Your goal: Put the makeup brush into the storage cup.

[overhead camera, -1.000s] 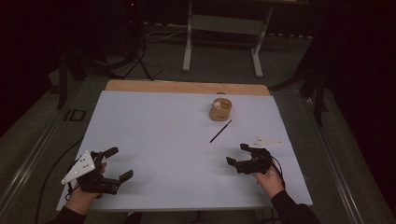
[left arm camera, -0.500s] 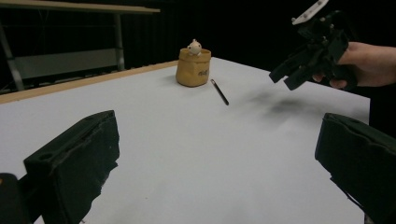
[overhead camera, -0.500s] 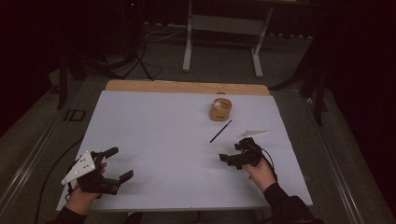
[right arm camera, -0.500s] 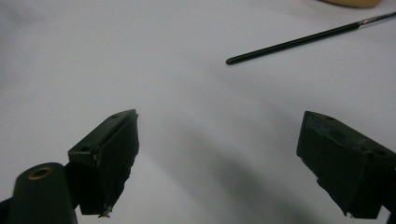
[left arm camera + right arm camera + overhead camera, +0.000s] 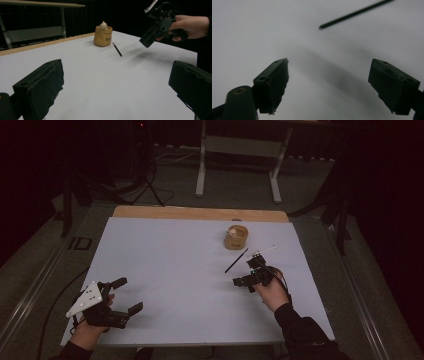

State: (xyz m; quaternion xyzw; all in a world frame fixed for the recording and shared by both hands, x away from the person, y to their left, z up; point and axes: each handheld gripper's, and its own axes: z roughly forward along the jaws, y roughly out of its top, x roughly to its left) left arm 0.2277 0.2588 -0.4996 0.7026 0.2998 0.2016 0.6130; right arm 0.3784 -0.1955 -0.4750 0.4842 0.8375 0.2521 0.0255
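Altogether: two grippers, left gripper [image 5: 123, 296], right gripper [image 5: 246, 273]; one pencil [image 5: 236, 260]; one pouch [image 5: 236, 237].

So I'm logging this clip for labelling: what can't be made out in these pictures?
- Stick: right gripper view blurs it and the top edge cuts off its far end.
- Pot: high view shows it too small to tell the pale thing inside; left gripper view shows a small figure, its lower part hidden by the rim.
- Writing on the pot: too small to read in left gripper view.
- Floor beyond the table: too dark.
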